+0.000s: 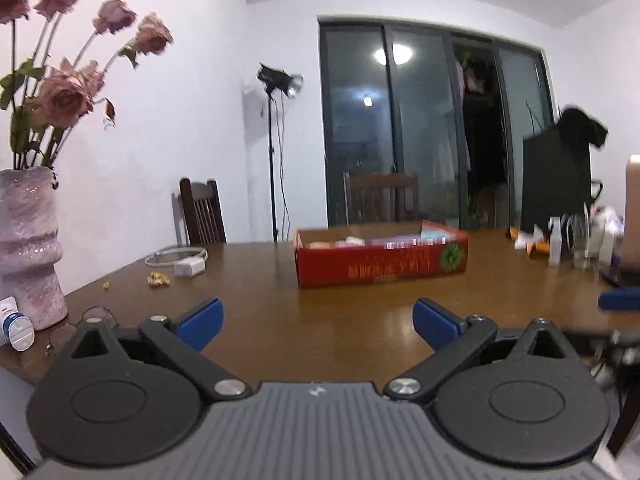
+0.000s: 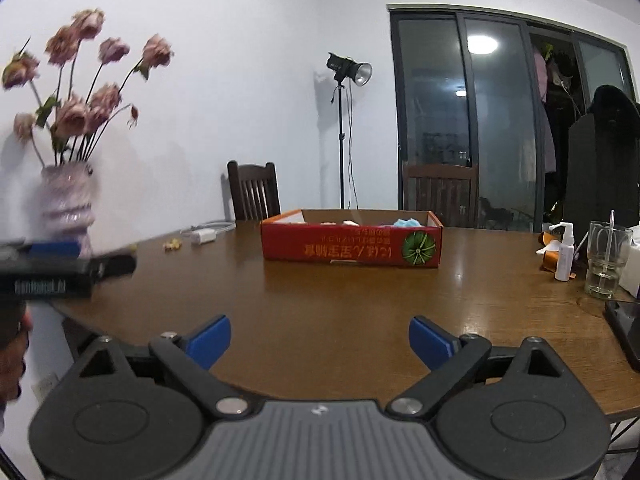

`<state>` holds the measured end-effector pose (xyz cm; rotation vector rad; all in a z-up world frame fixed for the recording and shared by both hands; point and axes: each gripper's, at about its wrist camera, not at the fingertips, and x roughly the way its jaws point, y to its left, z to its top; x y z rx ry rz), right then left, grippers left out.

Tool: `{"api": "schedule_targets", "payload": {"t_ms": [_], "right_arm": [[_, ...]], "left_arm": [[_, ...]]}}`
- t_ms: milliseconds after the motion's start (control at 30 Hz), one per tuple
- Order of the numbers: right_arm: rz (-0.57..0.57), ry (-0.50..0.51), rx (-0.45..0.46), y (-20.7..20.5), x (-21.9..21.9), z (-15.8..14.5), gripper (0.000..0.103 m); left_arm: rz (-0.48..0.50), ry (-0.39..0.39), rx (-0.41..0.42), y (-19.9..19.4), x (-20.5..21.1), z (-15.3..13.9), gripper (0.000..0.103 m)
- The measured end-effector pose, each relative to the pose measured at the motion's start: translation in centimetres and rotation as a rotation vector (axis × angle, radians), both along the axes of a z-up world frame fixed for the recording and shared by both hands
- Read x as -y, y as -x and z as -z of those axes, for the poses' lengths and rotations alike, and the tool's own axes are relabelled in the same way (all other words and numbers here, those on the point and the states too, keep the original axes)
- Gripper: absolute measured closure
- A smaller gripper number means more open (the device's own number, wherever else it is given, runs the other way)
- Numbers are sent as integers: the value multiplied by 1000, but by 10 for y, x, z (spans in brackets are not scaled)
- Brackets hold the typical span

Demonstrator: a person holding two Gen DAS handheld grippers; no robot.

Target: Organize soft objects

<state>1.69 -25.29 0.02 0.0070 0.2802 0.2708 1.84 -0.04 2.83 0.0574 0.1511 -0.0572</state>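
A shallow red cardboard box (image 1: 380, 264) (image 2: 351, 246) stands on the brown wooden table (image 1: 320, 332) (image 2: 352, 312), well beyond both grippers. Soft things lie inside it: pale pieces and a light blue one (image 2: 408, 223) at its right end. My left gripper (image 1: 318, 322) is open over the near table edge with nothing between its blue pads. My right gripper (image 2: 320, 340) is open too, also with nothing between its pads, and low over the near edge. The left gripper (image 2: 60, 264) shows as a blurred dark shape at the left of the right wrist view.
A pale purple vase (image 1: 28, 244) (image 2: 68, 212) of dried pink roses stands at the left. A white charger with cable (image 1: 188, 264) and crumpled bits lie behind it. A glass (image 2: 606, 260), a spray bottle (image 2: 564, 252) and a dark device (image 2: 628, 328) crowd the right side. Chairs stand behind the table.
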Motion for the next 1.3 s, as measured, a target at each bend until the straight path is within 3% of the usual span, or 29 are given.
{"api": "schedule_targets", "payload": {"t_ms": [167,267,1300], "right_arm": [[40,-24,11,-3,3,-4,6],[47,-31,22,-5,5,-8,0],[49,-50,37,-11,5,-8,0]], "left_arm": [[-3,-19,5,1,-1,-2,0],[-2,5,3,0,-4,-4,0],[-9,19,-23,-1,-10,0,0]]}}
